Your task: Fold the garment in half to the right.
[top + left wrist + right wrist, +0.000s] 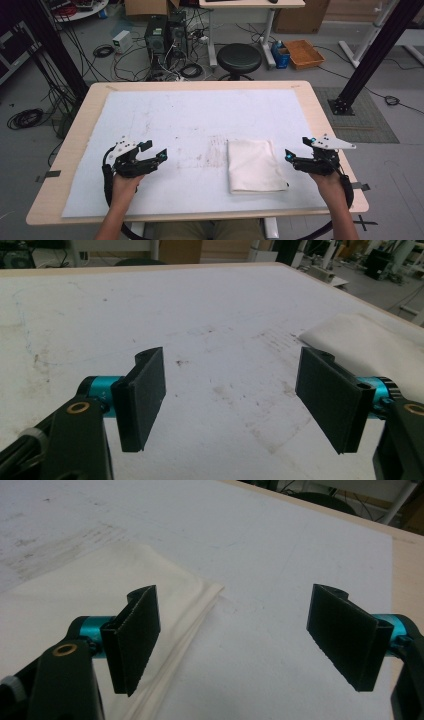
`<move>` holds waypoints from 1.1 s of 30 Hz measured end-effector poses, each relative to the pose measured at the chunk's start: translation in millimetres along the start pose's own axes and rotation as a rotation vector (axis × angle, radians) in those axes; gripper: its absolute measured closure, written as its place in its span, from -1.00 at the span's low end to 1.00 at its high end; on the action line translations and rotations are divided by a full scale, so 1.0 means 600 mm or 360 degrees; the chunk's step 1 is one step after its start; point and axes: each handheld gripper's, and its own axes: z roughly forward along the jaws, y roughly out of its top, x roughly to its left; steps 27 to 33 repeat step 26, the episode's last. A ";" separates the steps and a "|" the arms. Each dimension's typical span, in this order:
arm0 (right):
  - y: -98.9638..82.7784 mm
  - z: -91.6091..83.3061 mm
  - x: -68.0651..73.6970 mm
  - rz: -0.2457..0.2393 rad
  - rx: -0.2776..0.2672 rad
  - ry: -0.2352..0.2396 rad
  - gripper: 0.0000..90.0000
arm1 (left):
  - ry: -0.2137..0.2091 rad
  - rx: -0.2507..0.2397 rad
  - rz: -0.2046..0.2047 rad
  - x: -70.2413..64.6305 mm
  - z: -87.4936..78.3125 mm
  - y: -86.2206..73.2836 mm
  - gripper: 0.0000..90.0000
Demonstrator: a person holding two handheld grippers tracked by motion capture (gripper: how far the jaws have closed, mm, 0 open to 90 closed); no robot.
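Note:
A folded white cloth [252, 165] lies flat on the white mat [200, 115], right of centre near the front edge. My right gripper [297, 148] hovers just right of the cloth, open, with nothing between its pads. In the right gripper view the cloth [75, 590] has its layered corner behind the left pad, and the right gripper [240, 635] has bare mat in its gap. My left gripper [156, 150] is open over bare, stained mat at the front left, well away from the cloth. In the left gripper view the left gripper [235, 390] holds nothing and the cloth [370, 340] lies far right.
The mat covers most of a wooden table [75, 125]. Beyond the far edge stand a black stool [239, 57], computer towers [165, 32] with floor cables, and an orange box [303, 53]. A black frame post [370, 60] rises at the right.

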 end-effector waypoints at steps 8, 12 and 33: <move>0.006 -0.010 0.001 -0.0002 -0.0019 -0.0027 -0.53 | 0.0000 -0.0050 0.0023 0.004 -0.014 0.000 -0.37; 0.008 -0.008 0.002 0.0000 -0.0018 -0.0018 -0.53 | 0.0002 -0.0045 0.0028 0.005 -0.018 0.000 -0.37; -0.002 0.005 -0.005 0.0044 0.0016 0.0011 -0.53 | 0.0013 -0.0052 0.0013 0.006 -0.017 -0.003 -0.37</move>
